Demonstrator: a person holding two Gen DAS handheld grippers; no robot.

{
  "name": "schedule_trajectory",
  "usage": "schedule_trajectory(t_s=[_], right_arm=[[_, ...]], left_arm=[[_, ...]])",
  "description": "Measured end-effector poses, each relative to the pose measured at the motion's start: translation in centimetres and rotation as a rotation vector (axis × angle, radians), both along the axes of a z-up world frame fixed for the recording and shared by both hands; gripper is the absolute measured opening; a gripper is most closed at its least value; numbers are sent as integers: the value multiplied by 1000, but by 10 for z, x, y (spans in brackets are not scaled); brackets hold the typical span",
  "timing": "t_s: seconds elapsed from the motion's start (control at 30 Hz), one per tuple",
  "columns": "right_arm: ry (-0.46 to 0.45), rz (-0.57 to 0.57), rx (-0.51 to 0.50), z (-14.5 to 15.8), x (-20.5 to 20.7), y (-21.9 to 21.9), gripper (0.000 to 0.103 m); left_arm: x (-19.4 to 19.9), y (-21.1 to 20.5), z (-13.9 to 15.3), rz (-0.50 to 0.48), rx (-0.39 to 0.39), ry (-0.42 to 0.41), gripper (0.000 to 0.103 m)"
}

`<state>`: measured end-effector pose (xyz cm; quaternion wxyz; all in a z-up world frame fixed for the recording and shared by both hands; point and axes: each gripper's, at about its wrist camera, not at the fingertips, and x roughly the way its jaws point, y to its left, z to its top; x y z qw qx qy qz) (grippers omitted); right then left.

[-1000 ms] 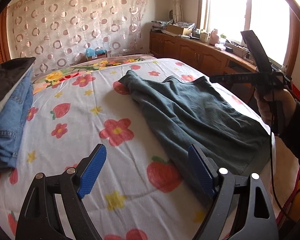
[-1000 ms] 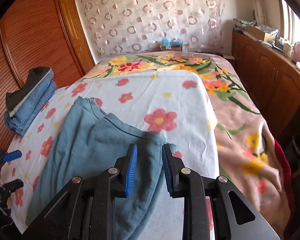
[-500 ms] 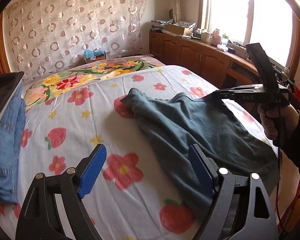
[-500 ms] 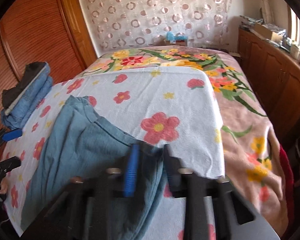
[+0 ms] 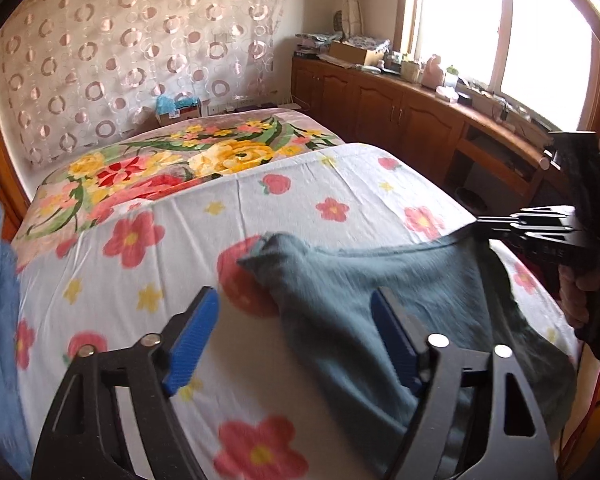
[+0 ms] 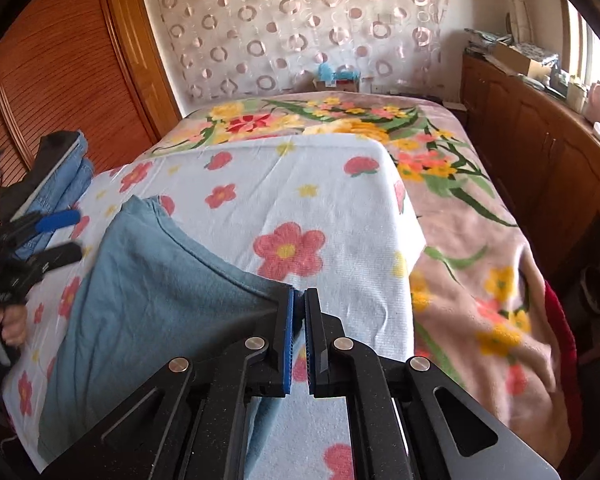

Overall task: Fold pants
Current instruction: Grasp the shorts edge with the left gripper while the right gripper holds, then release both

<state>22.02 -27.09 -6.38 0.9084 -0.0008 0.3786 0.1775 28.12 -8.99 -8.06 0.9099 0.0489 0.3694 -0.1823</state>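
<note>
Blue-grey pants (image 6: 148, 300) spread on flowered sheet, one edge lifted, far corner rumpled.

- sheet (image 6: 324, 216), pale w/ red flowers + strawberries, spread over bed
- blanket (image 6: 472, 240), pink w/ big yellow flowers, under sheet, hangs off right side
- folded jeans stack (image 6: 60, 176) at sheet's left edge, dark item on top
- circle-print curtain (image 5: 132, 52) behind bed
- wood cabinets (image 5: 400, 116) below window (image 5: 500, 20), clutter on top
- wood wardrobe (image 6: 60, 72) left of bed
</note>
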Motion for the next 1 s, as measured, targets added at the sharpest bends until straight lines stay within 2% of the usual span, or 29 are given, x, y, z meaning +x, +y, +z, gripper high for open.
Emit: schedule_trajectory(t_s=[0.1, 0.2, 0.23, 0.27, 0.3, 0.37, 0.4, 0.43, 0.57, 0.8, 0.9, 0.97, 1.0], right_arm=[[4, 10, 7, 2, 4, -1, 4], [11, 14, 9, 3, 9, -3, 4], [13, 16, 8, 3, 12, 0, 4], [12, 18, 6, 4, 12, 3, 4], [10, 22, 6, 4, 11, 4, 4], [1, 33, 10, 5, 10, 5, 4], [-6, 39, 12, 6, 9, 5, 4], [-14, 44, 14, 7, 7, 6, 4], [-61, 27, 24, 8, 0, 2, 4], [-40, -2, -16, -2, 1, 9, 4], [-42, -13, -34, 4, 0, 13, 4], [-43, -19, -37, 10, -3, 12, 5], [-45, -17, -35, 12, -6, 13, 11]], left_arm=[[20, -7, -7, -13, 7, 33, 63], [33, -9, -14, -4, 19, 53, 62], [35, -10, -16, -7, 21, 57, 59], [39, -11, -18, -10, 24, 68, 52], [41, -11, -20, -11, 24, 75, 37], [43, -11, -19, -22, 12, 85, 23], [43, -12, -18, -30, 8, 84, 11], [41, -11, -14, -31, -3, 72, 10], [38, -9, 2, -9, -21, 7, 9], [42, -8, 7, -6, -11, 2, 9], [34, -9, 12, -3, 16, -21, 19], [25, -7, 16, -2, 11, -34, 32], [23, -6, 16, -6, 3, -37, 43]])
